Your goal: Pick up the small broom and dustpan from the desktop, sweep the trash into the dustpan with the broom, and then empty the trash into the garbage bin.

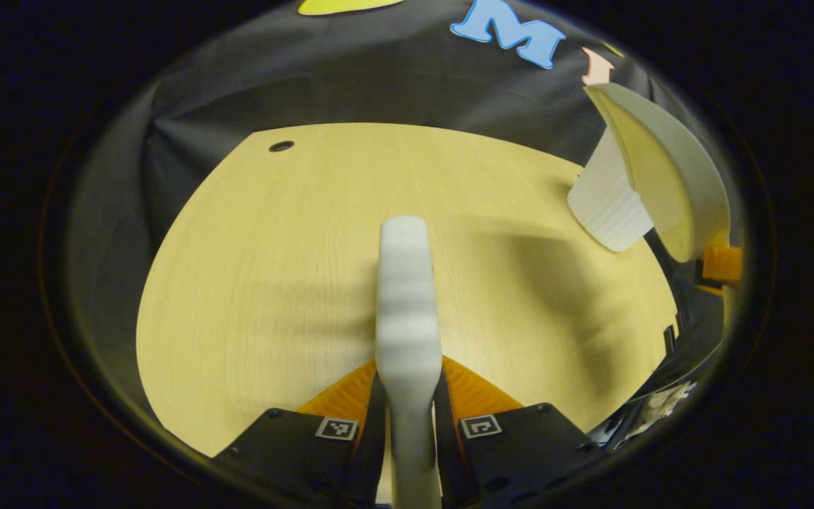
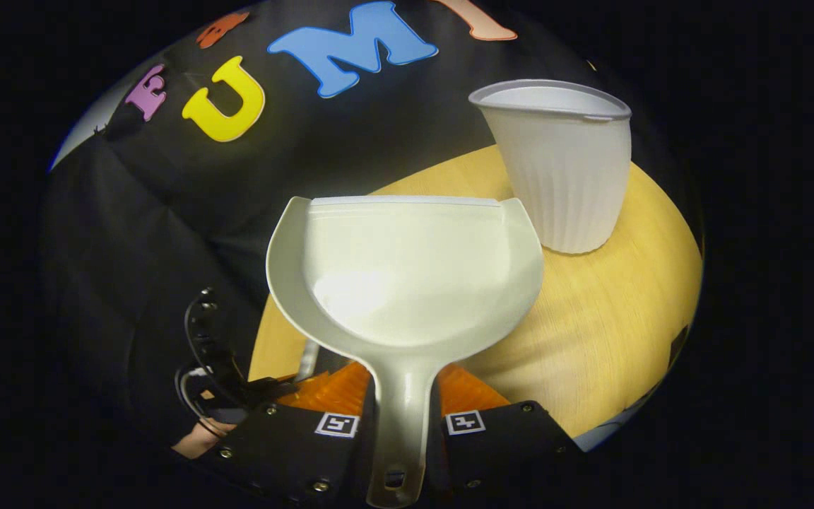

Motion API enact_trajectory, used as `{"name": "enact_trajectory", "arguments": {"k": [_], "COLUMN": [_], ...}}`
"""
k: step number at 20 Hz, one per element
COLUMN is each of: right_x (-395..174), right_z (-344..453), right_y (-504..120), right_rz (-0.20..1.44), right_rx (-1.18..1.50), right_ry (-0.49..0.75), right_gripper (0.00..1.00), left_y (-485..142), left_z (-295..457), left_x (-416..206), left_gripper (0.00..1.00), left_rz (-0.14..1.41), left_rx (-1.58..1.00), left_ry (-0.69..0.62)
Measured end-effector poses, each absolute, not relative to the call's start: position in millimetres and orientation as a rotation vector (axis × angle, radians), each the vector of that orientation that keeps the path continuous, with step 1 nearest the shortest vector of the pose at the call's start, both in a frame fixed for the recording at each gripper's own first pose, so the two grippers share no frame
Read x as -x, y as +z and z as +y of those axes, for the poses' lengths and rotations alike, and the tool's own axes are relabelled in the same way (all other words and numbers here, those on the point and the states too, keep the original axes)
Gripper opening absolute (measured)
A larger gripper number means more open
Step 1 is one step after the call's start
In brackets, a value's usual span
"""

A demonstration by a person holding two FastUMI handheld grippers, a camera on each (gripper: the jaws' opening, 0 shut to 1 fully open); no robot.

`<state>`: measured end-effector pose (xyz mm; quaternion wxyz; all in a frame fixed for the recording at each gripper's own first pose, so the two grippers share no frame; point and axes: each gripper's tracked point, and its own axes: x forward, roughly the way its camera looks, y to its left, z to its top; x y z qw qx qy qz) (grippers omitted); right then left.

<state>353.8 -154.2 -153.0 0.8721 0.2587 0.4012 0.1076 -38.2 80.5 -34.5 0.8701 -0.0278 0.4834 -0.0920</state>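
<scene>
Wooden desktop [image 1: 273, 283] beneath dustpan [image 2: 407, 276]; bin [image 2: 562, 170] beside (perhaps touching).

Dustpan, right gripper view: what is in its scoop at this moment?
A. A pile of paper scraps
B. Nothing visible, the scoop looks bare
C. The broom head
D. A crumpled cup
B. The dustpan shows a smooth, bare pale scoop with no trash in it, its handle clamped between the right gripper's jaws, while the white garbage bin stands upright on the desktop beyond it.
</scene>
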Motion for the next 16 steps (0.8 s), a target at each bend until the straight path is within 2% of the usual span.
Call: {"name": "enact_trajectory", "arguments": {"k": [3, 7, 16], "right_x": [-350, -347, -338], "right_z": [-159, -168, -168], "right_y": [-186, -232, -263], "right_rz": [0.875, 0.936, 1.009], "right_rx": [-0.436, -0.296, -0.189], "right_ry": [0.188, 0.146, 0.116], "right_gripper": [0.30, 0.30, 0.31], "left_y": [-37, -38, -31], "left_z": [83, 86, 69], "left_x": [39, 40, 42], "left_gripper": [0.41, 0.39, 0.40], "left_rz": [1.014, 1.016, 1.036], "left_rx": [0.047, 0.045, 0.008], "left_ry": [-0.165, -0.136, -0.105]}}
